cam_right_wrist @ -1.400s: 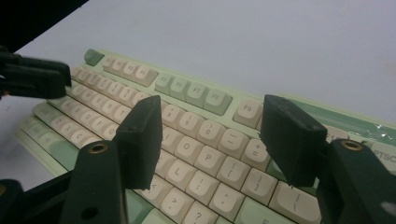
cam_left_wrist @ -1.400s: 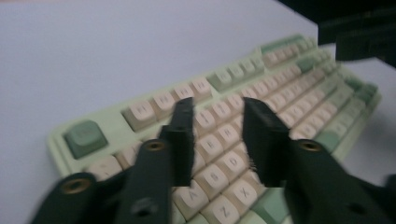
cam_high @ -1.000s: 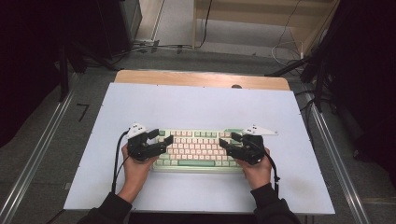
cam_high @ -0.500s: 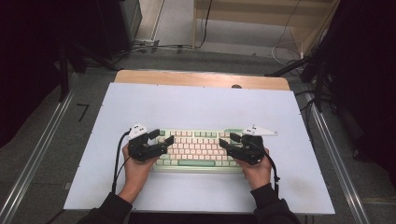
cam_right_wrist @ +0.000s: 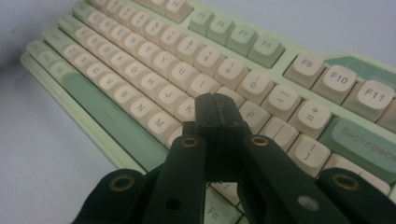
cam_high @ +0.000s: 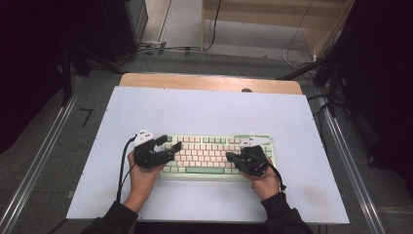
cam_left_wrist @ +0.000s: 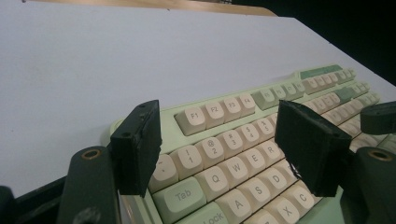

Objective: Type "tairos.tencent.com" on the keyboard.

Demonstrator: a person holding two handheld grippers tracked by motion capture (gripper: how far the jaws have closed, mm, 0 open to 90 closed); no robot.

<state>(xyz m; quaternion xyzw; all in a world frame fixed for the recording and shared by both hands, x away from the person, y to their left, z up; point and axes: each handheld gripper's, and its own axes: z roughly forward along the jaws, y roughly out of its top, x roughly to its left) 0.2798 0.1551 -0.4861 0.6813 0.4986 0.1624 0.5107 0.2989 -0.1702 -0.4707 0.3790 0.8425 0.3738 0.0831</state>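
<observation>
A pale green keyboard [cam_high: 209,155] with cream keys lies on the white table near the front edge. My left gripper [cam_high: 169,143] hovers over its left end and stands open; in the left gripper view the jaws [cam_left_wrist: 219,135] straddle the number and Q-row keys of the keyboard [cam_left_wrist: 224,109] without touching them. My right gripper [cam_high: 230,157] is over the right half. Its jaws have just been closing and now meet, shut with nothing between them. In the right gripper view its tip [cam_right_wrist: 215,105] hangs just above the keyboard [cam_right_wrist: 140,70] near the K and P keys.
The white table top [cam_high: 204,109] has a wooden strip [cam_high: 209,82] along its far edge. Metal rails [cam_high: 36,163] run down both sides of the table. Cables lie on the floor beyond. A black cable [cam_high: 122,168] trails from the left gripper.
The right gripper's jaws have come together. Both hands stay in the same place over the keyboard.
</observation>
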